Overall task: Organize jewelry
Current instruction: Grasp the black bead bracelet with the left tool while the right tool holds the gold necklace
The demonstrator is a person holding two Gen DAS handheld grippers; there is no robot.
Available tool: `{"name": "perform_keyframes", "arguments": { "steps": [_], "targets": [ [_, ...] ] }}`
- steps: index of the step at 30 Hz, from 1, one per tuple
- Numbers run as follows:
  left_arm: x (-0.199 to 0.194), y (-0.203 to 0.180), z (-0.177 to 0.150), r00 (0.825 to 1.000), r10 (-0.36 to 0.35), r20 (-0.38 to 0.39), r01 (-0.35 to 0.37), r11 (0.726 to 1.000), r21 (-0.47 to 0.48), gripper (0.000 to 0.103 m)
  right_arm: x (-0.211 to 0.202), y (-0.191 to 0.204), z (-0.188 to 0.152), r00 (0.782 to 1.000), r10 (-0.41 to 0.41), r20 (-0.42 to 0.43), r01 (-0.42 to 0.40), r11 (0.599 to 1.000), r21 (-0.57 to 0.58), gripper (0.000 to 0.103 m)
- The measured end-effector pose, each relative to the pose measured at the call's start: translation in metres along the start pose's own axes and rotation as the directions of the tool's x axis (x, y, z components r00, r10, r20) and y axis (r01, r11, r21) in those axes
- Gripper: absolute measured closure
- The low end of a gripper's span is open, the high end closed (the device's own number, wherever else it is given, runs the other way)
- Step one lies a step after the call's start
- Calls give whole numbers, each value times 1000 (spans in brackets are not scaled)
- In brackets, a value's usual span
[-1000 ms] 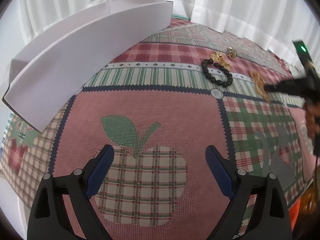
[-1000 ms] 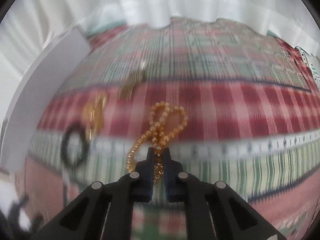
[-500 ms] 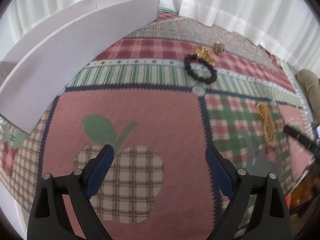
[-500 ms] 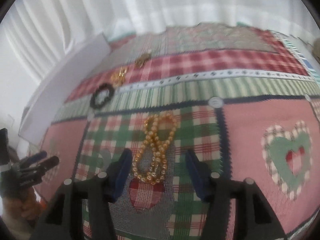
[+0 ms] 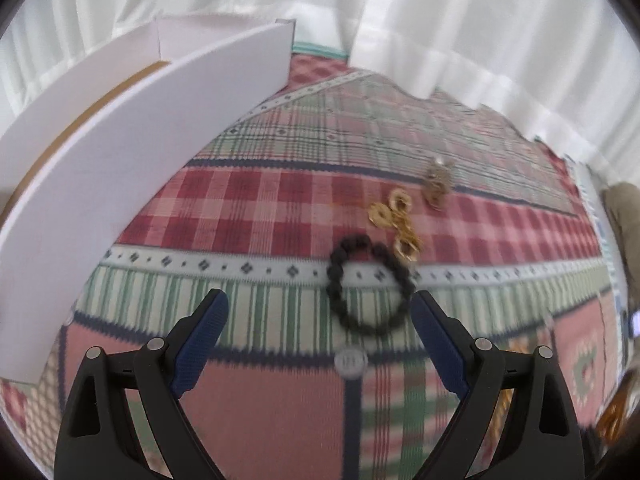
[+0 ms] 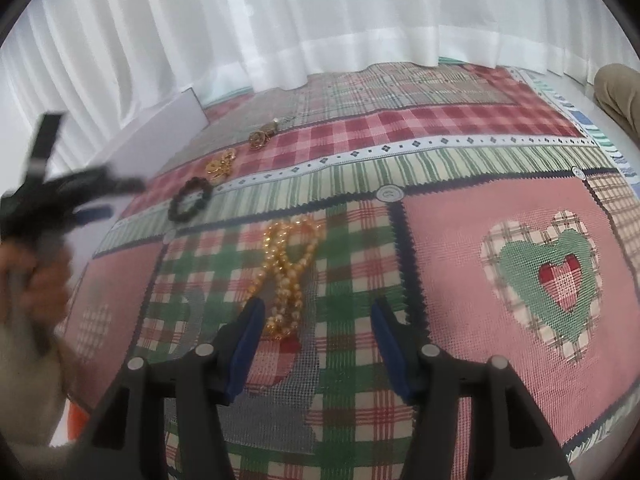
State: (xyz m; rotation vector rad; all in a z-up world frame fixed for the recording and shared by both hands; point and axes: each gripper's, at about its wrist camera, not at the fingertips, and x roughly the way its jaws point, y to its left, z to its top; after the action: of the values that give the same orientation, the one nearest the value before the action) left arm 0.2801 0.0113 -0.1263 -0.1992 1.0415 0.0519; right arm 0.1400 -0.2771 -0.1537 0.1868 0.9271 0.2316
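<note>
Gold bead necklace (image 6: pixel 288 272) lies loose and doubled on the green-plaid patch of the quilted cloth (image 6: pixel 460 248), its near end just ahead of the right gripper (image 6: pixel 316 322) and closer to the left finger than to the right one. Right gripper fingers (image 6: pixel 248 336) stand about half apart, nothing between the pads, no contact with the beads. Black bead bracelet (image 5: pixel 366 286) lies flat just ahead of the left gripper (image 5: pixel 318 334), offset toward its right finger and overlapping the dotted white band of the cloth. Left gripper fingers (image 5: pixel 200 336) spread wide, empty, above the striped band. Gold linked-ring piece (image 5: pixel 398 220) sits just beyond the bracelet on the red check, its near end touching or almost touching the beads; blur prevents a firm call. A smaller dull-gold piece (image 5: pixel 437 184) lies farther out, near but apart. White open box (image 5: pixel 132 168) stands well to the left of the left fingers, its long wall facing the cloth. White curtain (image 6: pixel 320 20) hangs behind everything. In the right wrist view the left gripper shows blurred at far left, held by a hand (image 6: pixel 38 280).
</note>
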Motion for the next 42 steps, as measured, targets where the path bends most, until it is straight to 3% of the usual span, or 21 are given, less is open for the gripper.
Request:
{"name": "perform_keyframes", "arguments": {
  "steps": [4, 9, 11, 22, 42],
  "targets": [
    [28, -2, 3, 997, 73, 5, -73, 997, -11, 10, 1, 1, -3, 1000, 13, -10, -13, 1000, -2, 46],
    [56, 1, -1, 989, 136, -52, -136, 991, -5, 10, 4, 4, -6, 1000, 22, -14, -22, 1000, -7, 46],
    [56, -2, -4, 988, 153, -29, -152, 988, 24, 9, 4, 4, -6, 1000, 22, -17, -22, 1000, -4, 46],
    [50, 6, -15, 987, 157, -33, -155, 986, 56, 9, 2, 2, -9, 1000, 5, -16, -4, 1000, 12, 46],
    [0, 17, -83, 982, 178, -58, -166, 971, 174, 12, -3, 4, -16, 1000, 4, -22, -3, 1000, 16, 46]
  ]
}}
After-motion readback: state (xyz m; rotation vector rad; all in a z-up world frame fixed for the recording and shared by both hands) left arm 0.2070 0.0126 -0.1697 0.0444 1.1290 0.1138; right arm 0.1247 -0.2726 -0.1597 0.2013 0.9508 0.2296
